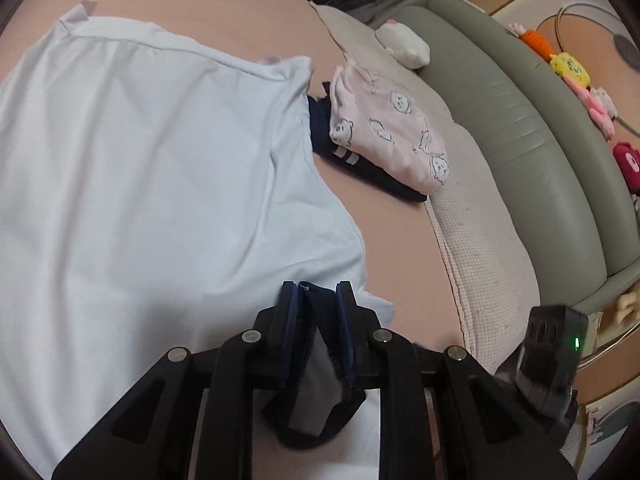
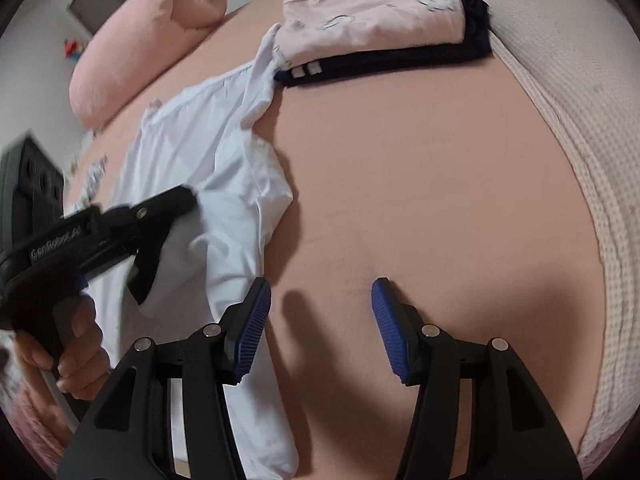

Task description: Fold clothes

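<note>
Pink bedsheet (image 2: 400,184): white shirt (image 1: 140,184) is clamped at its dark collar by left gripper (image 1: 316,292); right gripper (image 2: 318,300), fingers apart, is judged due to grip the near edge next.

Both the left tool (image 1: 316,288) and the right tool (image 2: 320,312) are matte black linkages with round silver pivot pins and ribbed blue pads (image 2: 252,332). At the frame's left edge, grey "GenRobot" lettering marks one body, gripped by a bare-skinned hand (image 2: 74,352).
</note>
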`<state>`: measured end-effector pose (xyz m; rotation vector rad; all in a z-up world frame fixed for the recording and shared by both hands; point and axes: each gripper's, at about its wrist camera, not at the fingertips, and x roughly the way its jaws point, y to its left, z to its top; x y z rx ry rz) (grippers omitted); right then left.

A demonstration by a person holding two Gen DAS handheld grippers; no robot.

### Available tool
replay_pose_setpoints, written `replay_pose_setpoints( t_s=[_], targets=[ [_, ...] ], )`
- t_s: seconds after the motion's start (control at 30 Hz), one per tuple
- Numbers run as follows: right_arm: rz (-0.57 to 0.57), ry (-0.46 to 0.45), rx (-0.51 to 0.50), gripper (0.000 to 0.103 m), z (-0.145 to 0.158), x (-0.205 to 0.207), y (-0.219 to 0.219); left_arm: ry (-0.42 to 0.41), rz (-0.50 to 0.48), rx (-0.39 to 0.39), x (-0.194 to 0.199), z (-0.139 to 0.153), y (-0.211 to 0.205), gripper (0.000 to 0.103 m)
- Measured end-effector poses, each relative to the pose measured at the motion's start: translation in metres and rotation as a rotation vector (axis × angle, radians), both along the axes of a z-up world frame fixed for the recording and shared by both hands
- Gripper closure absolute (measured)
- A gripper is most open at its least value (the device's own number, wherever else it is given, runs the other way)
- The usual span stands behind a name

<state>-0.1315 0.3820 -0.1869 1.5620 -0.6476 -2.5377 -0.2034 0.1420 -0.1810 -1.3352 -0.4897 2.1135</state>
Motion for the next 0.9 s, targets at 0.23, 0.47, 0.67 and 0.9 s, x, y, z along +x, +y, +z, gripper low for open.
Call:
replay_pose_setpoints(
  t_s=[0.23, 0.47, 0.67, 0.9],
  targets=[
    [0.034, 0.051, -0.093, 0.049, 0.008, -0.001, 0.003, 0.113, -0.214, -0.134, 0.044, 0.011, 0.002, 0.082],
    [0.089, 0.048, -0.003, 0.049, 0.003, -0.016, -0.025, 0.119, -0.343, -0.152, 0.057, 0.006, 0.016, 0.059],
    [0.032, 0.036, -0.047, 0.050, -0.005, -0.020, -0.010, 0.212, -0.310, -0.381, 0.057, -0.004, 0.036, 0.088],
    [-0.024, 0.042, -0.074, 0.049, 0.003, 0.001, 0.009, 0.126, -0.050, -0.233, 0.035, 0.013, -0.009, 0.093]
  ],
)
